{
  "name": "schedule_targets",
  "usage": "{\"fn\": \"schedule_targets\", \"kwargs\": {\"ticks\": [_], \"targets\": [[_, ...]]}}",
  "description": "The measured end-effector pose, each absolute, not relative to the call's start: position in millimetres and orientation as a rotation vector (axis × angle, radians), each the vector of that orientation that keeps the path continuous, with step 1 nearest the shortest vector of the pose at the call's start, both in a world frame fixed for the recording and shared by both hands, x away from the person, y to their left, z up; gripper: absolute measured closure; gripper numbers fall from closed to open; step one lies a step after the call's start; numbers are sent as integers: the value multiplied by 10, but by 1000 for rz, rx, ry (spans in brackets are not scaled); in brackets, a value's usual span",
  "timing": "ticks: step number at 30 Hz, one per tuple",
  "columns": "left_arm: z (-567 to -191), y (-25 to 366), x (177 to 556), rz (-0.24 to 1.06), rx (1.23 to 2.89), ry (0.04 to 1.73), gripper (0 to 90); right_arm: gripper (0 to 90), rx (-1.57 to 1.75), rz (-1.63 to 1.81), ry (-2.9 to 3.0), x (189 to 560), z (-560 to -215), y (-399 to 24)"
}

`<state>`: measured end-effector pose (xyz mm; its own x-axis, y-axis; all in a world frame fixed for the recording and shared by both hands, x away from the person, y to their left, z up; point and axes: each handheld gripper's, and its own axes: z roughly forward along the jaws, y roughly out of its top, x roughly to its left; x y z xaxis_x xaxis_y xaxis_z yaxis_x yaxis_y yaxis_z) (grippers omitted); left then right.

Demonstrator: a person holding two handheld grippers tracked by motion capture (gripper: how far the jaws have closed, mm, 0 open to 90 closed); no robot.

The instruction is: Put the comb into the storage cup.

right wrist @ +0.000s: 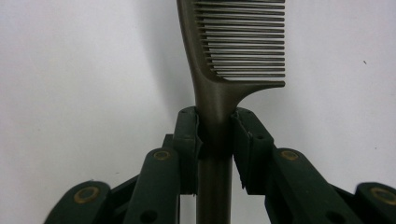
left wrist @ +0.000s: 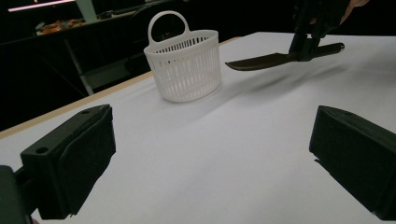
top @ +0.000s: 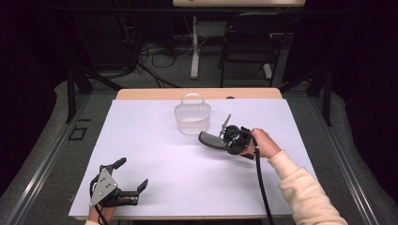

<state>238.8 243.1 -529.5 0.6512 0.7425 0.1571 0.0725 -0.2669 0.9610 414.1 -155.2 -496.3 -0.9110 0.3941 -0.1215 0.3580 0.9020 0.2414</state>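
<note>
Right gripper (right wrist: 215,135) clamps the smooth round handle of a dark plastic comb (right wrist: 233,46), fine straight teeth down one side. Its long axis runs level above the white bench (top: 155,154), tip pointing toward the slotted white basket (top: 192,117). Left gripper (top: 133,176) gapes empty.

My left tool (top: 133,177) is black with a grey three-cornered plate; my right tool (right wrist: 215,135) has dark jaws, brass-coloured pivot rivets, a black cable. My sleeve (top: 305,187) is cream.

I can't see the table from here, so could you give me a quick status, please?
Right gripper shut on comb, held above table. Left gripper open, idle. Basket just beyond comb, path unobstructed.
</note>
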Motion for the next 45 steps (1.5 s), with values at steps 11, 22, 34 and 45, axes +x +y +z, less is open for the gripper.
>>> {"fn": "schedule_targets", "kwargs": {"ticks": [11, 22, 34, 45], "targets": [[-5295, 2429, 2387, 740, 1742, 663, 5, 722, 601, 394, 2879, 4113, -4915, -1603], [-5294, 2429, 2387, 743, 1741, 661, 5, 722, 648, 498, 2846, 4082, -4847, -1712], [-5294, 2429, 2386, 744, 1741, 662, 4, 722, 721, 626, 2797, 4050, -4816, -1839], [-5293, 2428, 2384, 746, 1742, 663, 4, 722, 760, 735, 2749, 4012, -4806, -1932]]}}
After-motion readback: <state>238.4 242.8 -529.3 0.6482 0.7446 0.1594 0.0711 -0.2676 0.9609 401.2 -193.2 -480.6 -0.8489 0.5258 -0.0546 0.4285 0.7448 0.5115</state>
